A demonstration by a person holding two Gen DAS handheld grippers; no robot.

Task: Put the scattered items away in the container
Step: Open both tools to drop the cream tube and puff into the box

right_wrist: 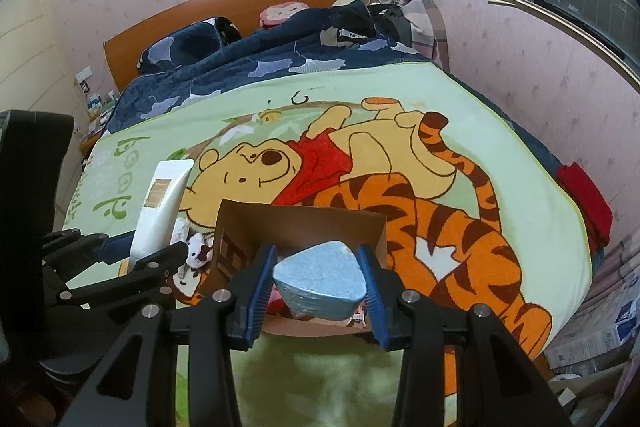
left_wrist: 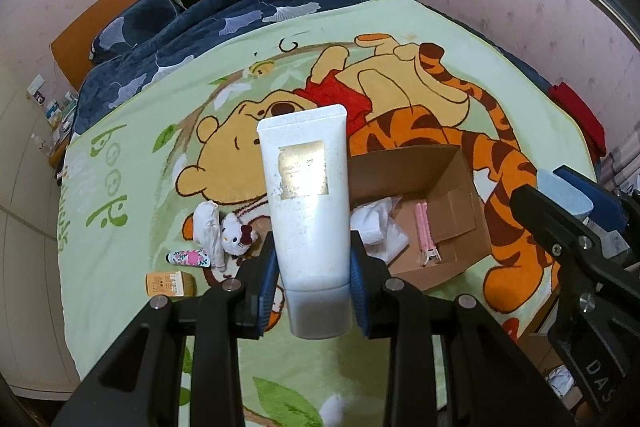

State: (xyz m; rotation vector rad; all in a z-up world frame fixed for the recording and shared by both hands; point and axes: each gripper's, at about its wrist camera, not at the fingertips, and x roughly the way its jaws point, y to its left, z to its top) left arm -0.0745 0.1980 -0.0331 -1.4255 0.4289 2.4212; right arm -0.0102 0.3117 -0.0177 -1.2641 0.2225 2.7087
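On the bed, over the green cartoon blanket [left_wrist: 132, 211], an open cardboard box [left_wrist: 452, 187] serves as the container. My left claw [left_wrist: 314, 281] is clamped on a white tube [left_wrist: 306, 187], held cap-end toward me, just left of the box and above the blanket. My right claw [right_wrist: 316, 279] grips a light blue sponge [right_wrist: 320, 279] directly over the near side of the box.

Status, as judged from these views:
- Already inside the box: a pink hair clip [left_wrist: 424, 231] and some white material [left_wrist: 380, 223].
- In hand, not yet deposited: the tube and the sponge.
- Left on the blanket, to the left of the box: a white cat plush [left_wrist: 238, 233], a white cloth item [left_wrist: 208, 227] beside it, a small floral tube [left_wrist: 188, 257] and a small orange box [left_wrist: 170, 283].

The task appears roughly midway; two releases and four pickups remain.
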